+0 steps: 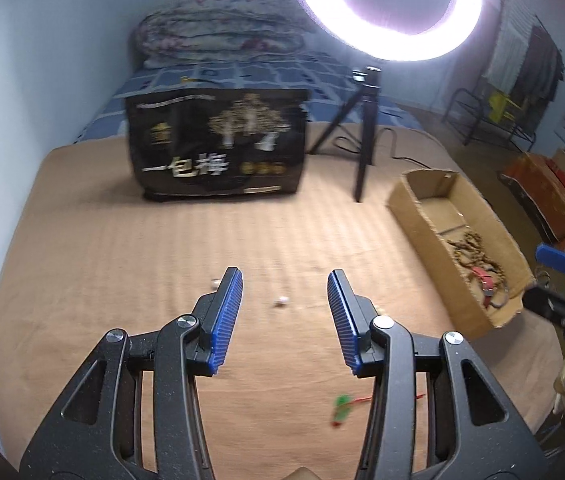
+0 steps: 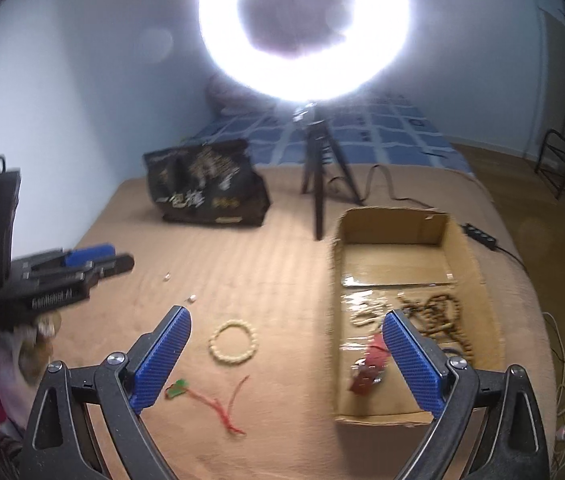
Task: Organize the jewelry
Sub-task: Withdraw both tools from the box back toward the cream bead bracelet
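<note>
So both grippers are empty right now; the left gripper (image 1: 285,312) has its blue pads parted a moderate way with nothing between them, and the right gripper (image 2: 287,360) is spread really wide, also holding nothing.

The cardboard box (image 2: 468,264) sits on the tan bedspread (image 2: 274,264) and already has stuff in it; a brown bead strand (image 2: 440,314), a pale bead string next to it, and a red strap thing (image 2: 370,368) near the front wall.

What's left out on the cover, as far as I can tell: a cream bead bracelet (image 2: 234,339) lying flat as an open ring, a green charm on a red cord (image 2: 210,400) closer to the camera, and a couple of tiny white bits (image 2: 191,298) further up; too blurry to say what those are.

The bit that matters for the next grab, I reckon: in the right wrist view the bracelet lies just ahead of the right gripper, between the lines of its two fingers but nearer the left-hand pad, and the box is right beside it on the other side; so short trip. The red cord runs diagonally, charm end toward the left finger. The left gripper (image 2: 94,258) is well off to the side of the bracelet, and its own view doesn't show it; only the charm (image 1: 340,406) and the white bits (image 1: 281,301). So the right hand looks like the nearer one for the bracelet; the left seems better placed for the little pieces.
</note>
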Demonstrator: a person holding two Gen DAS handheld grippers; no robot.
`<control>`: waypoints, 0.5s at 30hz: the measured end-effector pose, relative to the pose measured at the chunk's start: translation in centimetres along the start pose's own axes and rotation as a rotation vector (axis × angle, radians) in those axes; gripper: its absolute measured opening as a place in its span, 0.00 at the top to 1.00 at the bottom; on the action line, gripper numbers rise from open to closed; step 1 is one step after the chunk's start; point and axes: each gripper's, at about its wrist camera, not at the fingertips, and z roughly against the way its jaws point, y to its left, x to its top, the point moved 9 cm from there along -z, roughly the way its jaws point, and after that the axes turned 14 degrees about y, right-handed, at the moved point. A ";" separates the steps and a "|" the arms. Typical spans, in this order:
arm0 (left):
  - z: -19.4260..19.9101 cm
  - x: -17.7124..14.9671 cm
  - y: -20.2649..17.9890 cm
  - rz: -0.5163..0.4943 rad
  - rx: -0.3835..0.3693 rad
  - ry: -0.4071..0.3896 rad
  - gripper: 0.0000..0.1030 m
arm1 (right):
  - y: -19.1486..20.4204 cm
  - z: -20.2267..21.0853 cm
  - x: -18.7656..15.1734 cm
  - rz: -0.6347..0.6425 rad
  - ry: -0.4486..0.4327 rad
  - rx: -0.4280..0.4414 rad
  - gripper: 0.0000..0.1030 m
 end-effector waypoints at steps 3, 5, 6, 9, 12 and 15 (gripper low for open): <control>-0.3 0.0 2.1 0.030 0.011 0.001 0.56 | 1.5 -1.3 -0.2 0.020 0.022 0.023 0.05; -0.7 -0.1 3.4 0.045 0.018 0.005 0.56 | 2.4 -2.2 -0.4 0.032 0.037 0.037 0.05; -0.9 -0.1 4.1 0.052 0.021 0.008 0.56 | 2.7 -2.7 -0.5 0.039 0.045 0.040 0.05; -1.8 -0.2 5.7 0.074 0.024 0.021 0.56 | 3.9 -4.2 -0.8 0.064 0.075 0.045 0.05; -3.0 -0.5 7.0 0.077 0.034 0.035 0.56 | 4.8 -5.8 -1.3 0.091 0.107 0.048 0.05; -4.5 -0.9 7.8 0.061 0.042 0.058 0.56 | 5.6 -7.6 -1.8 0.119 0.148 0.051 0.11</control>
